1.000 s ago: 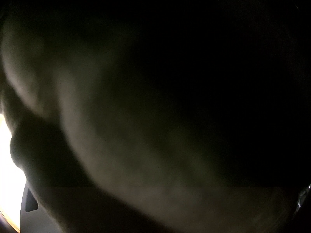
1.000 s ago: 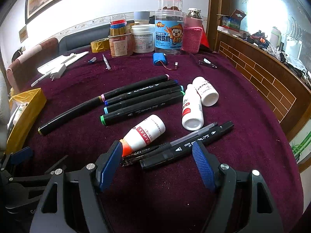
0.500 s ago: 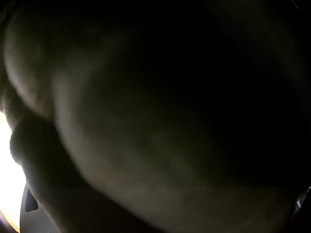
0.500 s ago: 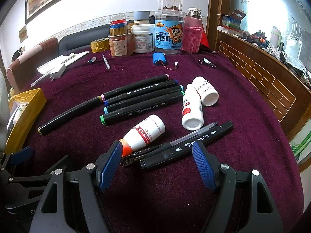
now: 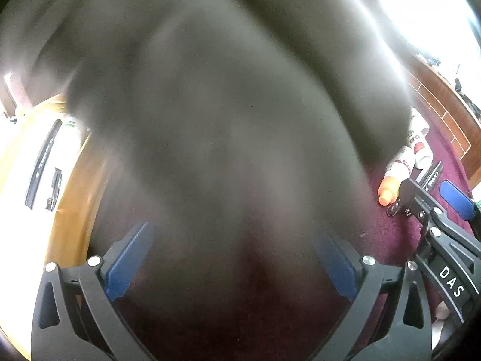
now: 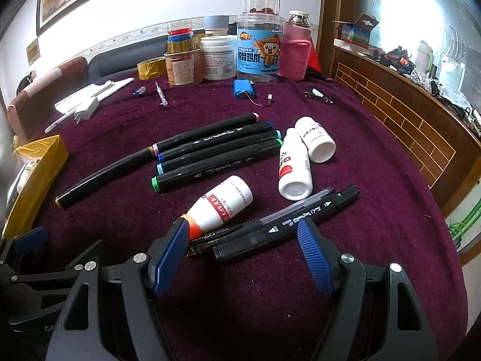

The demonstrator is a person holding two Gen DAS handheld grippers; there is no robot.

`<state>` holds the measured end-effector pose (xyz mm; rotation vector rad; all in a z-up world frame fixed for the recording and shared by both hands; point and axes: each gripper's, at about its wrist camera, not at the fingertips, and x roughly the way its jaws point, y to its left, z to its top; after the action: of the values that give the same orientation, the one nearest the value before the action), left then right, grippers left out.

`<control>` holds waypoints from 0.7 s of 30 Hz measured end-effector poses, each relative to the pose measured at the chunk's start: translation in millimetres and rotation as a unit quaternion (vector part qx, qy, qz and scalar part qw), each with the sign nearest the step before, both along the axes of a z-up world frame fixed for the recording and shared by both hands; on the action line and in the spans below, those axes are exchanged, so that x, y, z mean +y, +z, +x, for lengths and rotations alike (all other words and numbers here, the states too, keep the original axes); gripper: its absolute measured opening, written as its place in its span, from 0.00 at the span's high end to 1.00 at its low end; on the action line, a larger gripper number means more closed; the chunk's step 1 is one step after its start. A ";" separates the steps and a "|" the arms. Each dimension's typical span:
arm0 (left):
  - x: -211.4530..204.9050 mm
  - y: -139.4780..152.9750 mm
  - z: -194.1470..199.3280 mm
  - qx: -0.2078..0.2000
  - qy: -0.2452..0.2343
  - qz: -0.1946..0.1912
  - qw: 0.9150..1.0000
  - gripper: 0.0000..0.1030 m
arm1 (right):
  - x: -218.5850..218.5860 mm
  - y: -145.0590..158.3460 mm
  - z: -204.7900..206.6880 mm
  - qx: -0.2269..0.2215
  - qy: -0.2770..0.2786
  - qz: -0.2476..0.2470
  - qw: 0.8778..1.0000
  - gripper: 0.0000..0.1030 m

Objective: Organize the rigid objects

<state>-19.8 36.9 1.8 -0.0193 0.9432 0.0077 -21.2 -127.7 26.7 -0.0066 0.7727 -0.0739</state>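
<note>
My right gripper (image 6: 243,240) is open and empty, low over the maroon cloth. Between its blue pads (image 6: 170,255) lie a black art marker (image 6: 288,225) and a clear pen (image 6: 270,218). A white bottle with an orange cap (image 6: 222,204) lies just beyond the left pad. Two more white bottles (image 6: 296,165) lie to the right. Several black markers (image 6: 210,153) lie side by side in the middle. My left gripper (image 5: 234,258) is open; a dark blurred shape (image 5: 225,120) covers most of its view. The orange-capped bottle (image 5: 393,177) shows at the right there.
A yellow box (image 6: 33,177) with a marker inside (image 5: 42,162) sits at the left table edge. Jars, a pink flask (image 6: 296,51), tape and a blue battery pack (image 6: 243,87) stand at the back. A brick-pattern counter (image 6: 405,114) runs along the right.
The left wrist view has gone from almost black to lit: the dark cover has partly lifted, and the pads, box and cloth now show. The right gripper has not moved.
</note>
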 end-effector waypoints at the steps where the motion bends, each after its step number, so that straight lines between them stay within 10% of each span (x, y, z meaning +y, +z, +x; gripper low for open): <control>1: -0.2 0.0 -0.1 0.000 0.000 0.000 1.000 0.00 | 0.6 0.3 -0.8 -0.002 -0.001 -0.003 1.000 0.33; 21: 0.7 0.2 -0.4 0.000 0.000 0.000 1.000 0.00 | 2.4 2.7 -4.1 -0.005 -0.004 -0.009 1.000 0.33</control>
<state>-20.3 37.5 2.0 -0.0187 0.9433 0.0077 -25.3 -125.4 29.4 -0.0206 0.7613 -0.0878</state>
